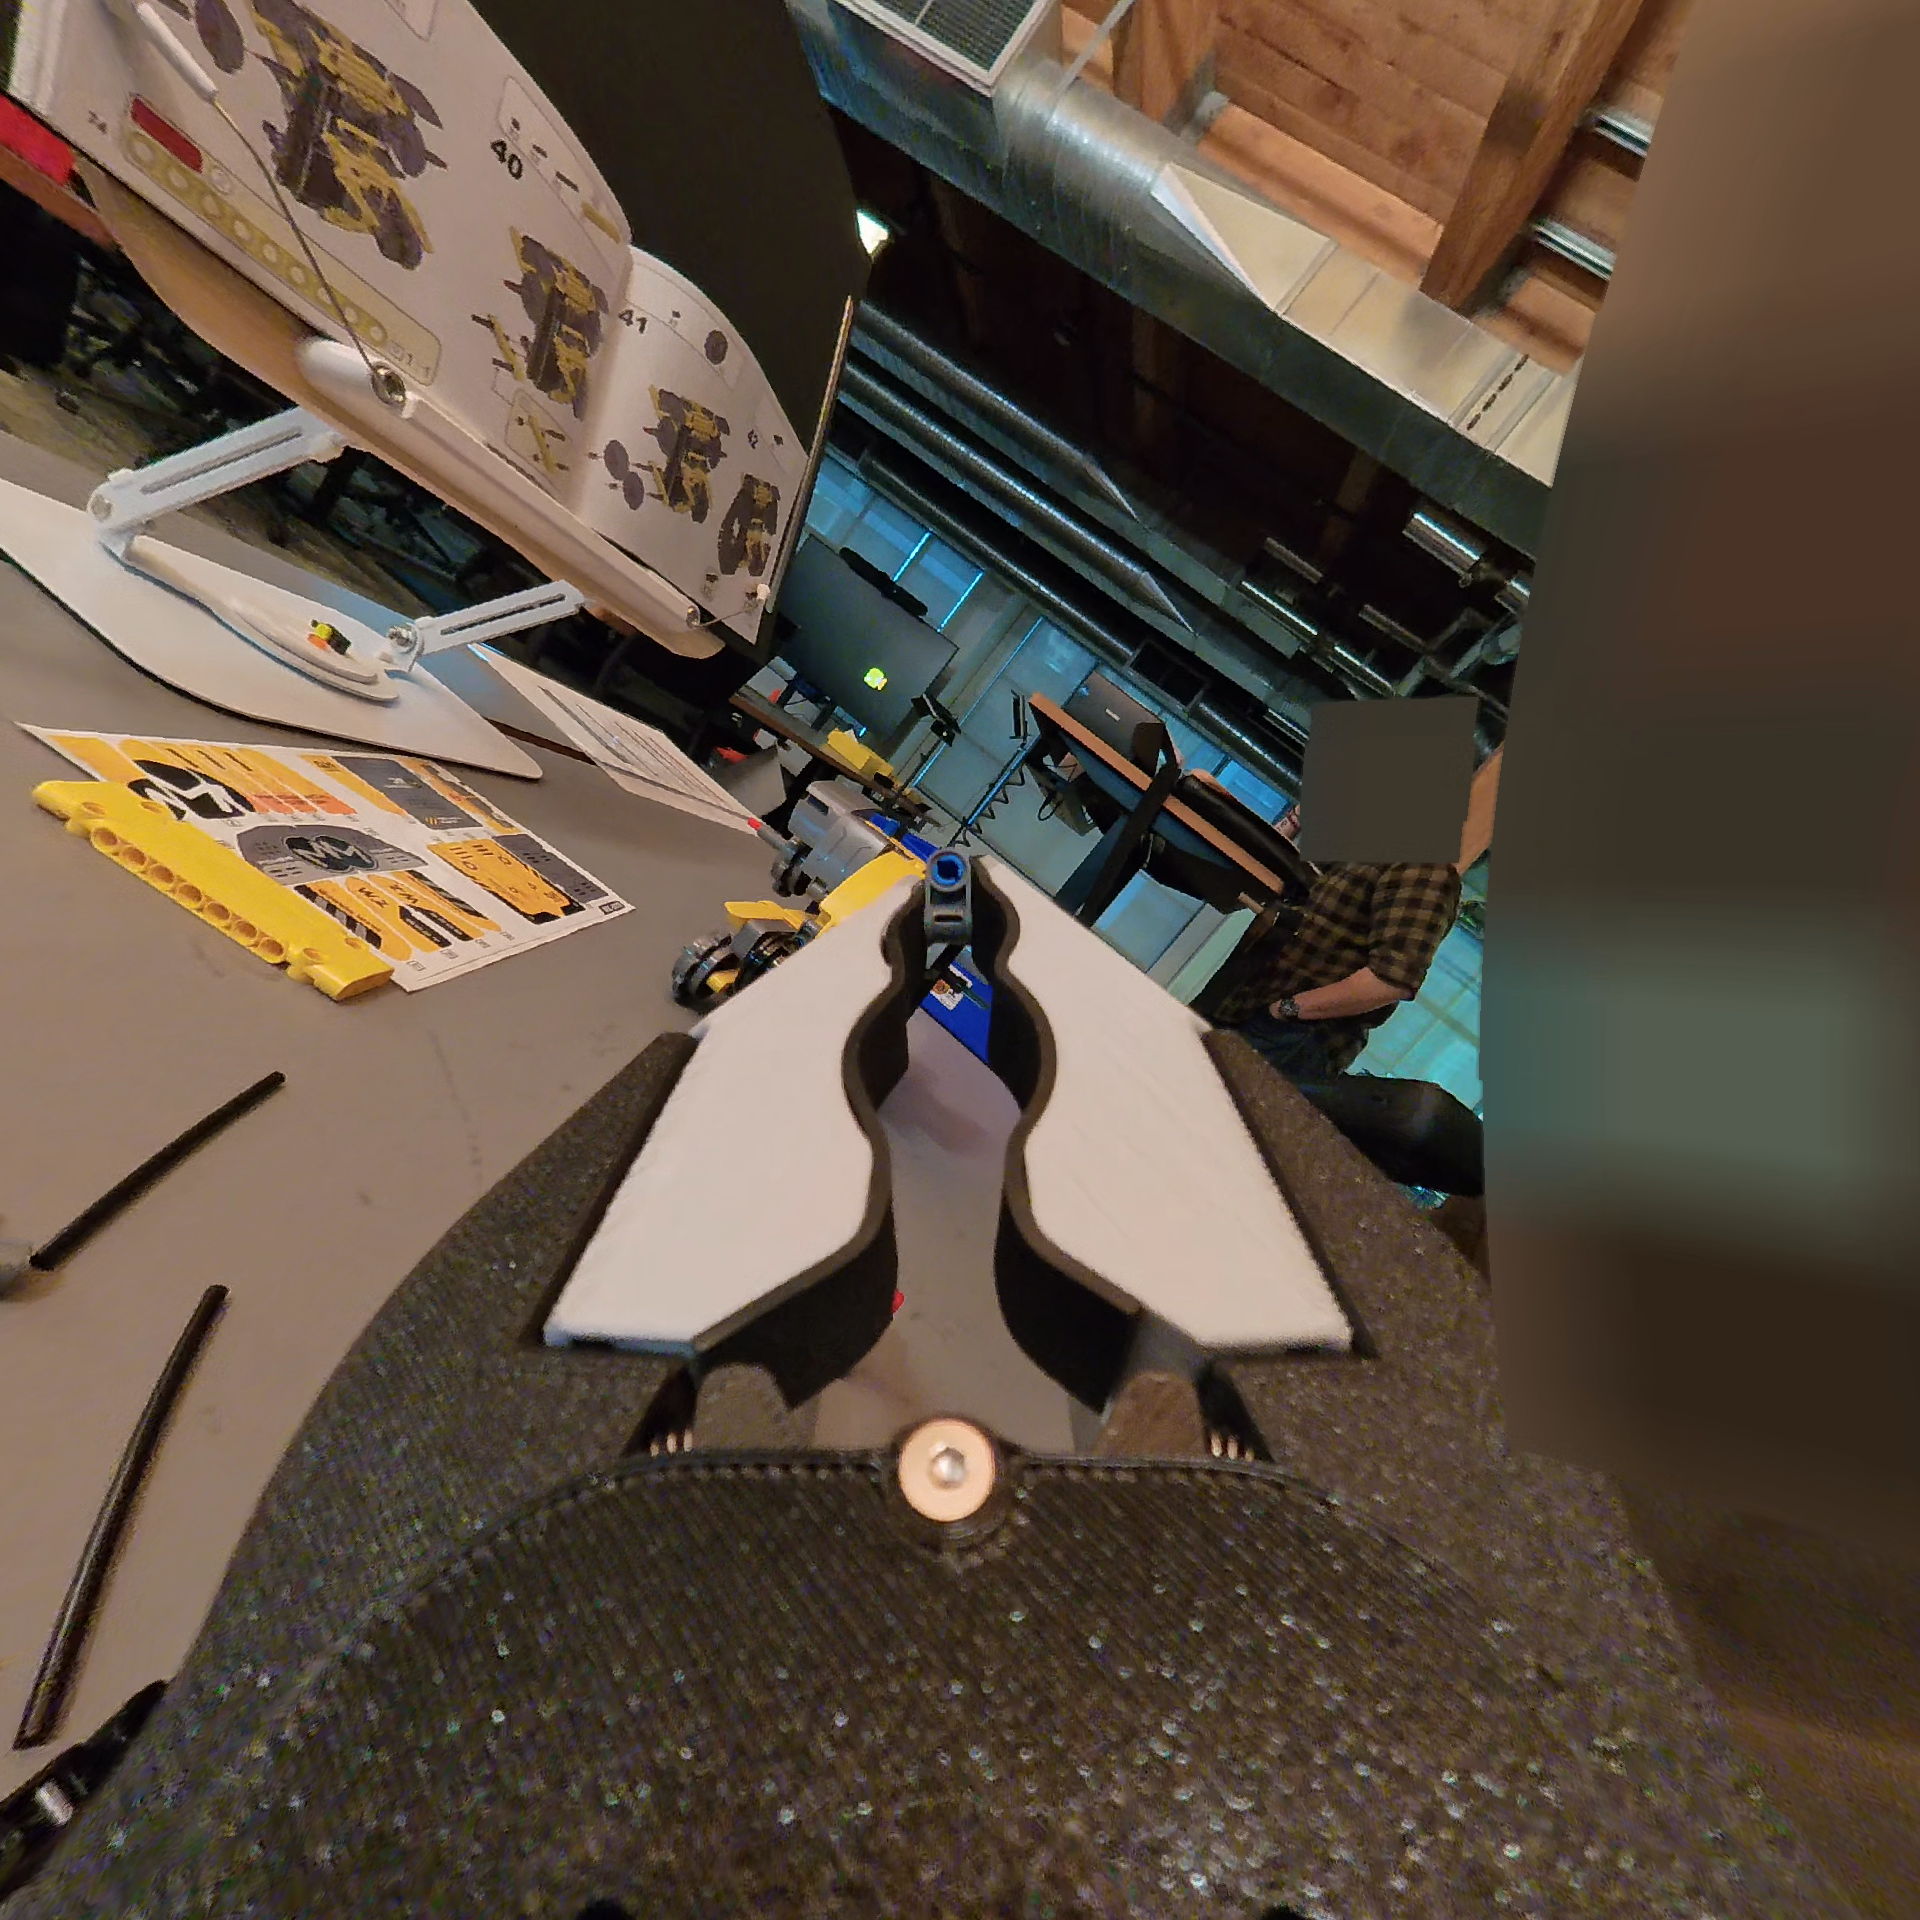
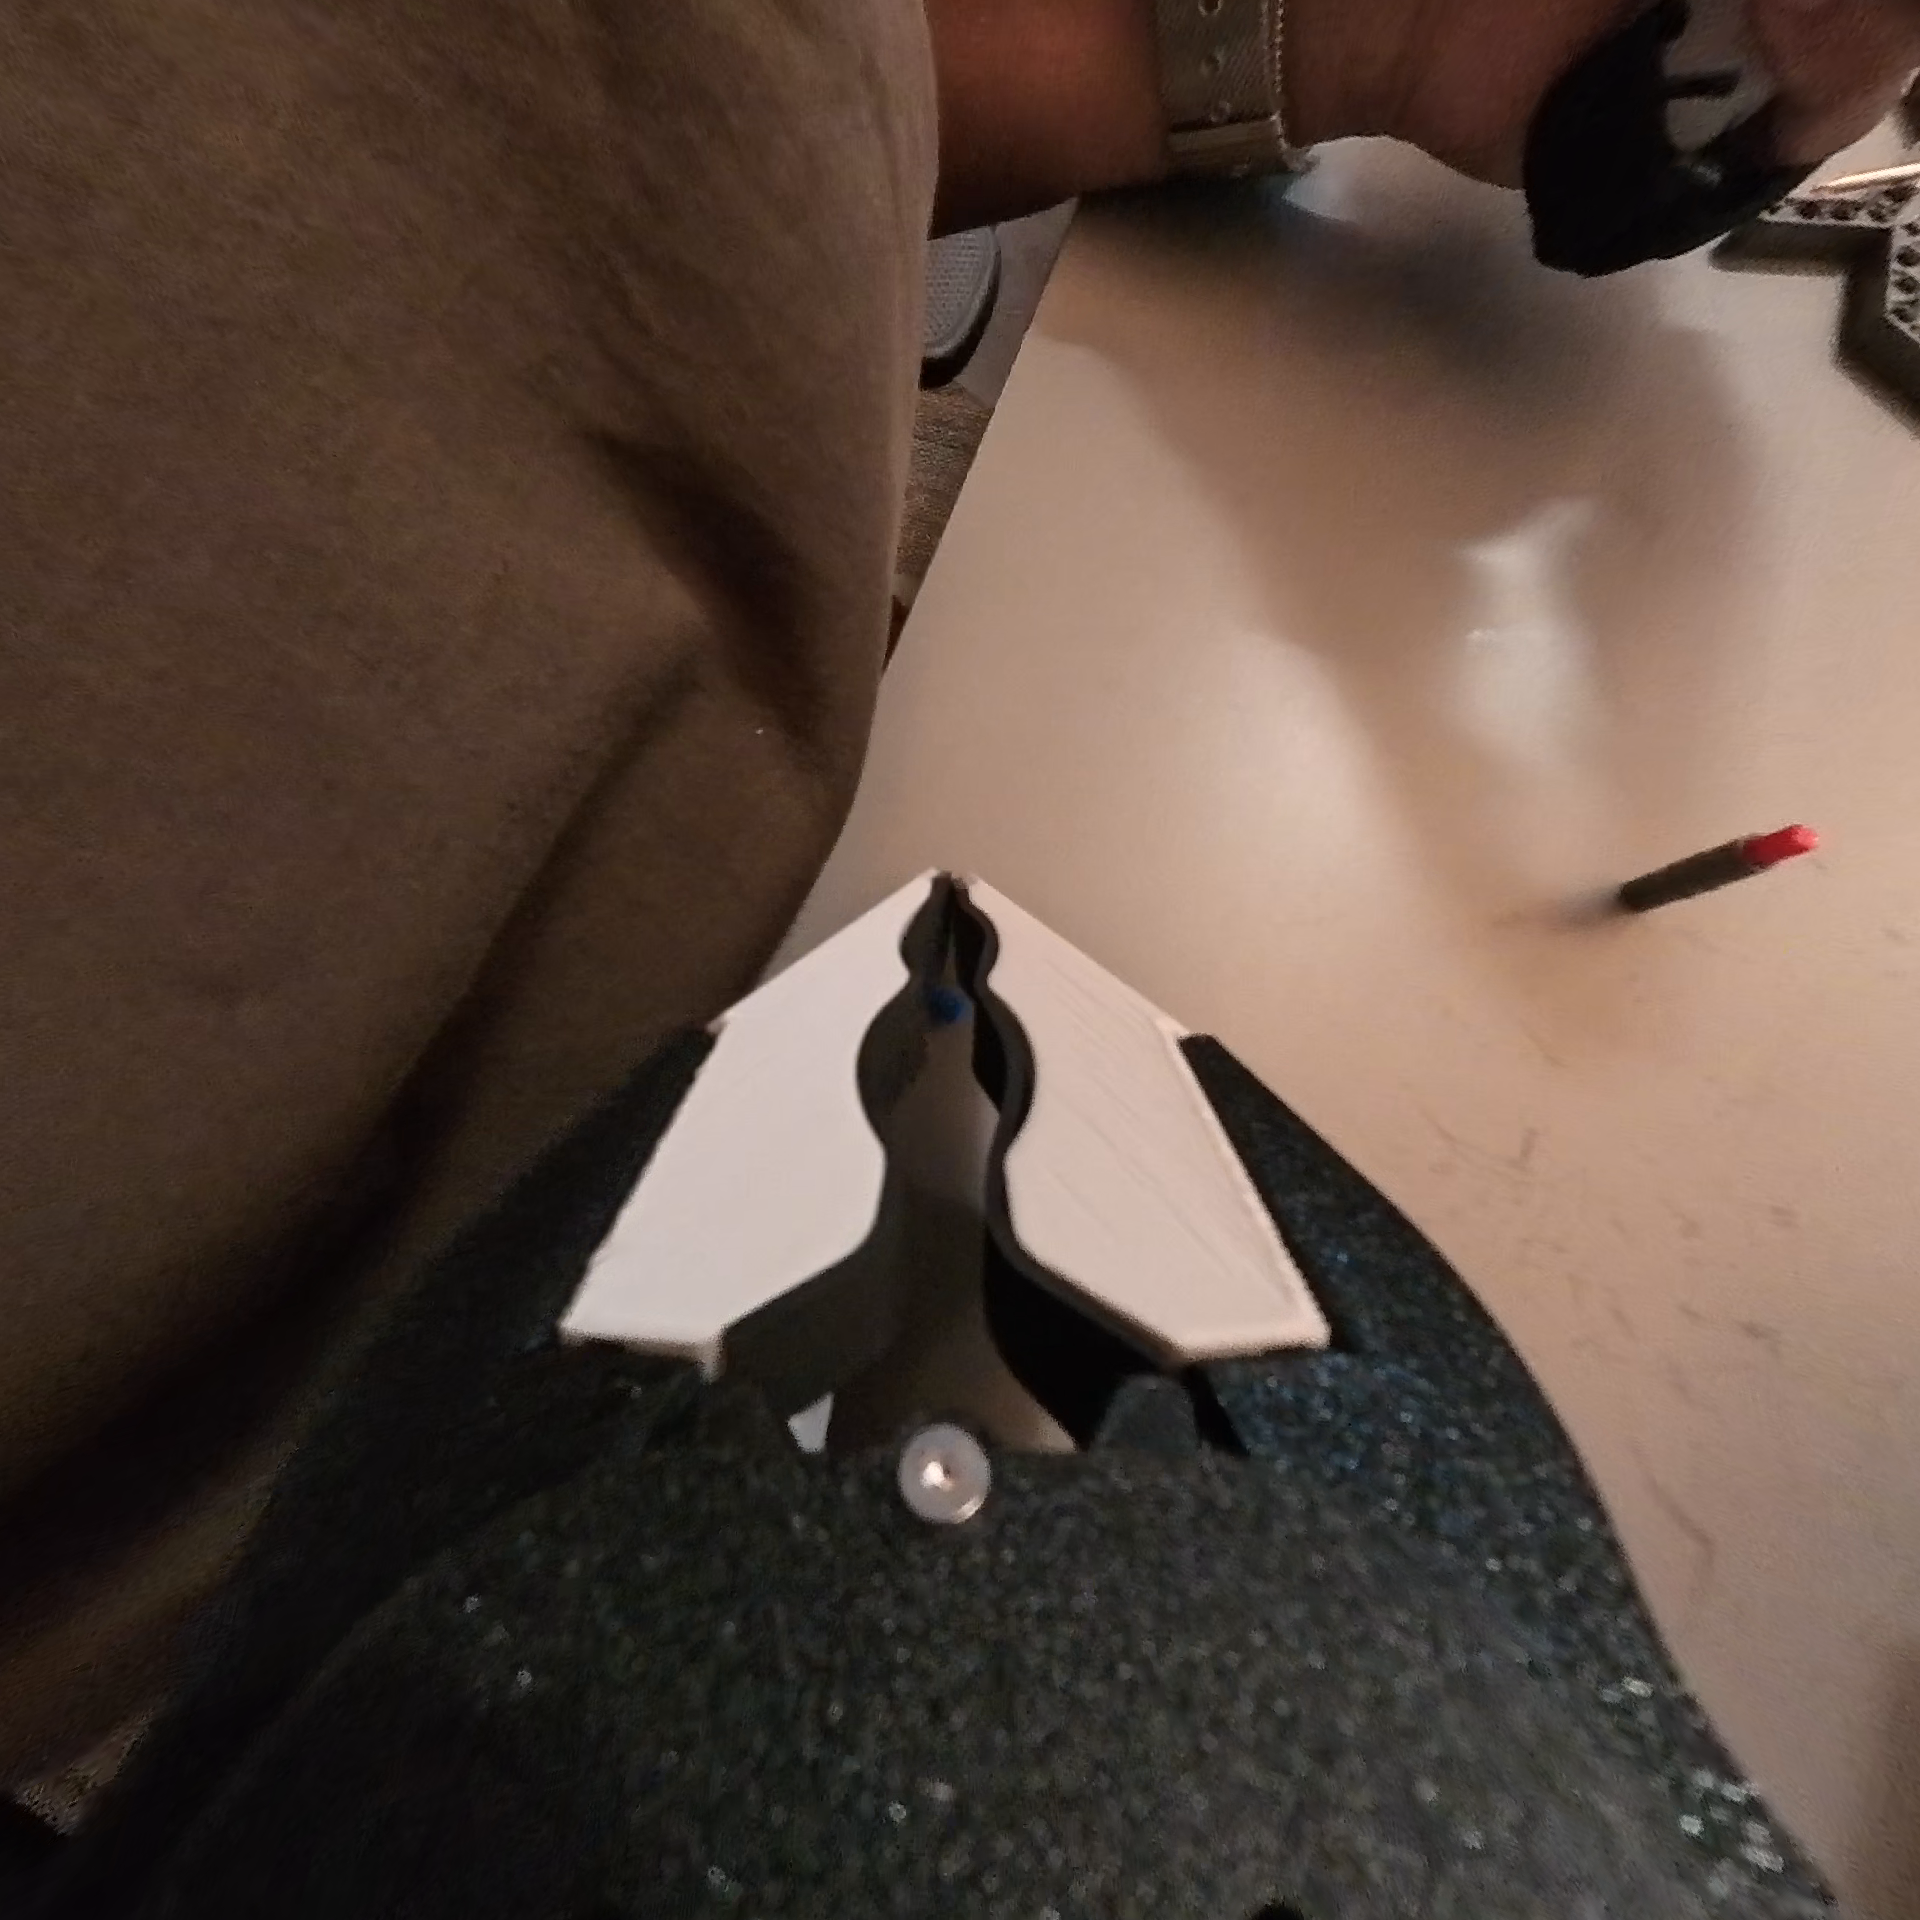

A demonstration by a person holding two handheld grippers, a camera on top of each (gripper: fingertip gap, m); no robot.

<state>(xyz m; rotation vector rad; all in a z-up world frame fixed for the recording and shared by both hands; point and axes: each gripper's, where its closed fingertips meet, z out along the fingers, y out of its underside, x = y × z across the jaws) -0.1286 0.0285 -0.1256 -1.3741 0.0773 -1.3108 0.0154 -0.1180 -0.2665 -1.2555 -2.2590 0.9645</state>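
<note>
My left gripper [image 1: 948, 883] is shut on a small black connector with a blue pin in its top hole [image 1: 945, 896] and holds it up above the grey table [image 1: 312, 1039]. Just beyond it a partly built yellow and grey toy vehicle [image 1: 800, 894] sits on the table. My right gripper [image 2: 952, 896] is shut on a thin dark piece with a blue pin [image 2: 943, 1004] between its fingers, held over the table edge, close to a person's brown clothing [image 2: 416, 623]. A black axle with a red end [image 2: 1714, 871] lies on the table to its right.
A yellow beam panel [image 1: 208, 883] and a sticker sheet [image 1: 343, 842] lie at the left. An instruction booklet [image 1: 499, 281] stands on a white stand [image 1: 312, 582]. Two black rods [image 1: 156, 1169] lie near me. A person in a plaid shirt [image 1: 1340, 935] sits beyond. A hand with a wristband [image 2: 1226, 94] is at the top.
</note>
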